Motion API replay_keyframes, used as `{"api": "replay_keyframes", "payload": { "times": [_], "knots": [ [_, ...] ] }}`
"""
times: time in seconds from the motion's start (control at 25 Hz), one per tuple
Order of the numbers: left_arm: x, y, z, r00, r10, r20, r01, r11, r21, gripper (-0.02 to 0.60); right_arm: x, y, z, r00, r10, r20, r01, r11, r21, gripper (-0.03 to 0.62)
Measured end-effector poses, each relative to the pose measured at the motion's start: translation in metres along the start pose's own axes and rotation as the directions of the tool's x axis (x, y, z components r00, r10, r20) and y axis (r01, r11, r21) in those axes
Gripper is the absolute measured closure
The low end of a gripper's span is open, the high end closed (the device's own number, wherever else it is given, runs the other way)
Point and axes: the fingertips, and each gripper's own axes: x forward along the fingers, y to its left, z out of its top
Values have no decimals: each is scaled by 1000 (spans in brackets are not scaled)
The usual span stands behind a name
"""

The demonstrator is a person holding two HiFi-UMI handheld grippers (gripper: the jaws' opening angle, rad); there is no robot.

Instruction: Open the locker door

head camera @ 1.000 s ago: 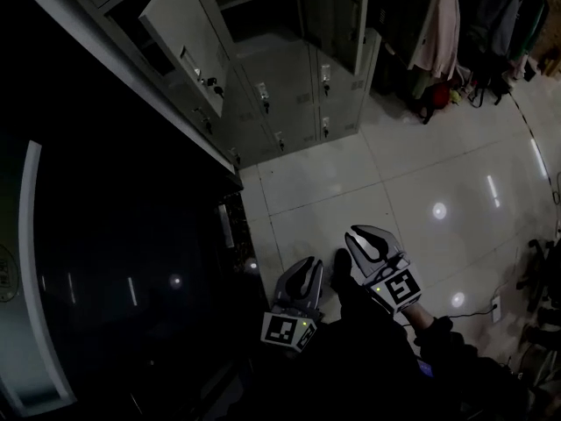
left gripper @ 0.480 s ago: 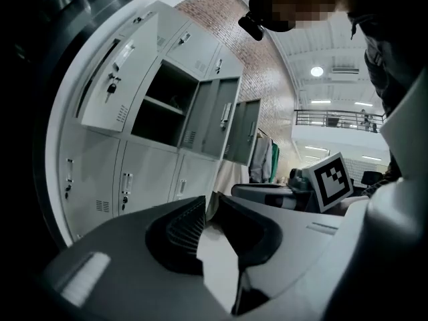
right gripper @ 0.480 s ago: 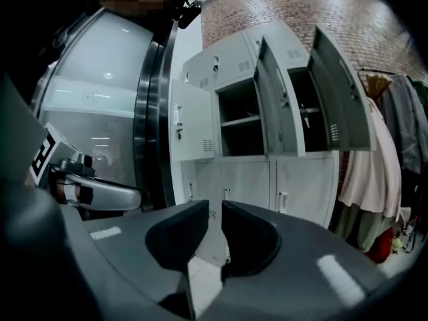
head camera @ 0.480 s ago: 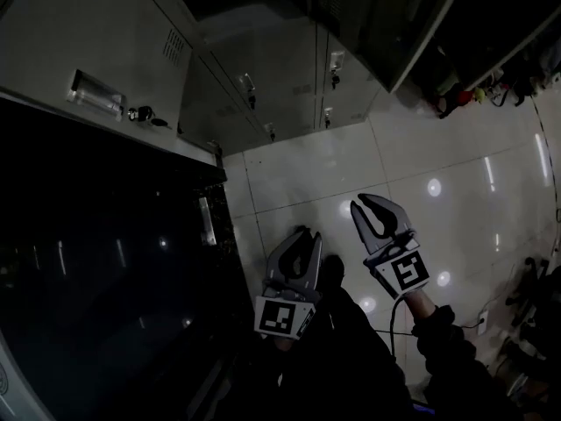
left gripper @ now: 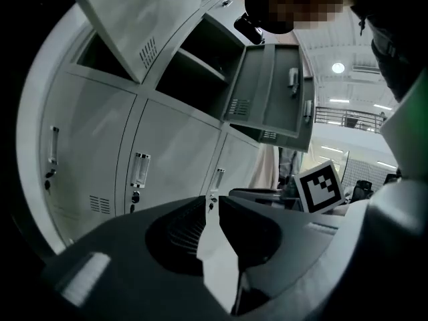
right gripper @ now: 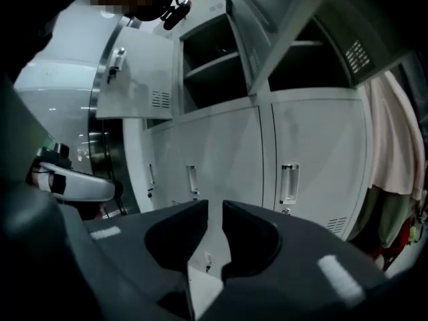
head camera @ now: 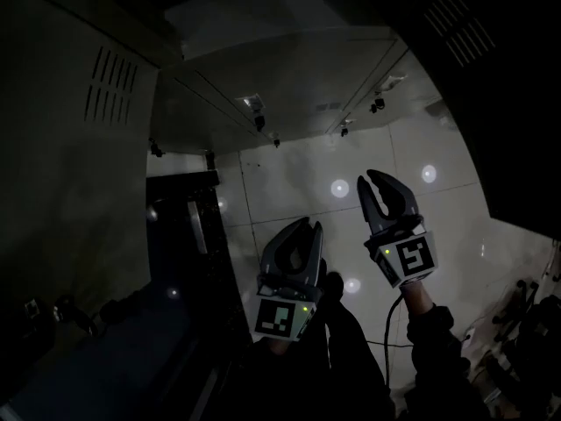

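A bank of grey lockers (head camera: 289,68) stands ahead, dim in the head view. In the right gripper view two closed lower doors show recessed handles (right gripper: 289,182), with open compartments (right gripper: 214,59) above them. An upper door (left gripper: 271,92) hangs open in the left gripper view. My left gripper (head camera: 306,225) hovers over the floor, short of the lockers, its jaws a narrow slit apart and empty. My right gripper (head camera: 376,181) is beside it, slightly further forward. Its jaws are opening, a small gap between them and nothing in it. Neither gripper touches a door.
A large open locker door (head camera: 79,147) with vent slots fills the left of the head view, close by. A dark machine or cabinet (head camera: 188,226) stands low on the left. Glossy white floor tiles (head camera: 298,169) reflect ceiling lights. Clothes (right gripper: 394,172) hang at the right.
The head view has swung, so the open locker door now looms large at the left and the lockers sit higher. Both grippers stay low in the middle; the right one has risen a little.
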Motion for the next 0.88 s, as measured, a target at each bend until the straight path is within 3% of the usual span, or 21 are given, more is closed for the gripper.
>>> {"api": "replay_keyframes", "payload": {
  "times": [0.16, 0.32, 0.4, 0.6, 0.88],
  "knots": [
    [69, 37, -17, 998, -25, -53, 27, 999, 23, 515, 55, -62, -2, 998, -58, -7, 57, 997, -41, 505],
    [119, 61, -10, 999, -42, -11, 42, 998, 48, 517, 91, -110, 0, 993, -113, 24, 115, 985, -126, 491],
    [133, 58, -9, 997, -73, 0, 73, 996, 61, 516, 95, -129, -5, 989, -145, 13, 145, 983, -115, 478],
    [148, 48, -7, 992, -123, 10, 122, 990, 72, 517, 108, -154, 3, 984, -180, 20, 181, 976, -122, 450],
    [150, 49, -8, 990, -137, 14, 136, 987, 81, 515, 125, -159, 6, 990, -140, 17, 141, 979, -147, 436]
  ]
}}
